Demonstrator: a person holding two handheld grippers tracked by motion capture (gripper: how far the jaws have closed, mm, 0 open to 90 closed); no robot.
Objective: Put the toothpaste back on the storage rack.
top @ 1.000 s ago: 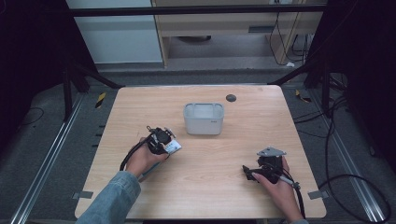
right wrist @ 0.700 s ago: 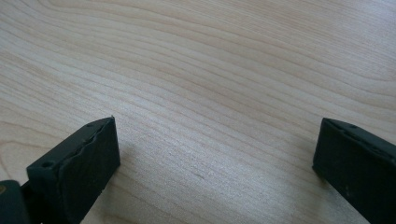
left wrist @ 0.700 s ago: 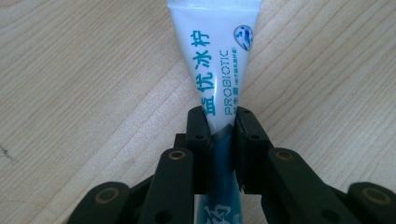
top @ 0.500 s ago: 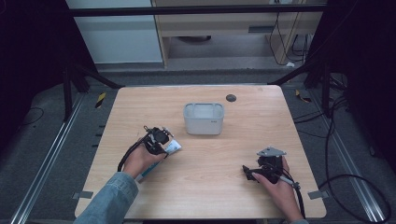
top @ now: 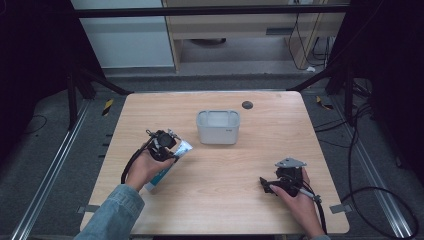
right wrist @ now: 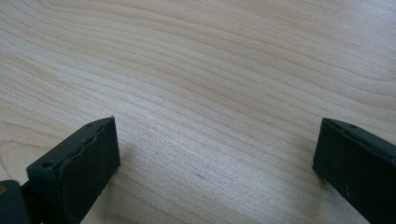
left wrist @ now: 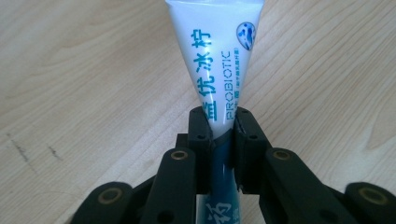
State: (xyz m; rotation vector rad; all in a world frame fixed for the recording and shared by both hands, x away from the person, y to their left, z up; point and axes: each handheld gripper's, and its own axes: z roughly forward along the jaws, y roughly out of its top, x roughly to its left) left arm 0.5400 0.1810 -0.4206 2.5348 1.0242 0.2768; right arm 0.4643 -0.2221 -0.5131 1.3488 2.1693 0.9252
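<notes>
Left gripper (top: 172, 150) sat low over the near-left part of the table (top: 260, 215), forearm in a denim sleeve (top: 112, 215) coming in from the bottom edge at a slant, wrist angled toward the middle. Jaws just finished squeezing in, clamped tight on a white toothpaste tube (left wrist: 219, 60) with blue print, pinching it right at the narrow stretch where white meets the dark blue end. Flat crimped end of the tube pointed toward the grey bin (top: 218, 126), the other end sticking out back under the hand toward the near-left edge. Looked lifted a bit off the wood in the left gripper view, though hard to tell for sure. Right gripper (right wrist: 215, 154) parked near the front-right corner, hand wrapped round it from below, jaws spread wide with nothing but bare wood between them, aimed leftish across the table. Bin stood upright around the table's middle, a bit toward the far side, just beyond the tube's tip but not touching. Small dark round thing (top: 247, 104) near the far edge, well apart from everything. Plenty of bare wood between the two grippers, also along the whole right side and far-left corner. Dark frame legs and cables off the table on both sides
</notes>
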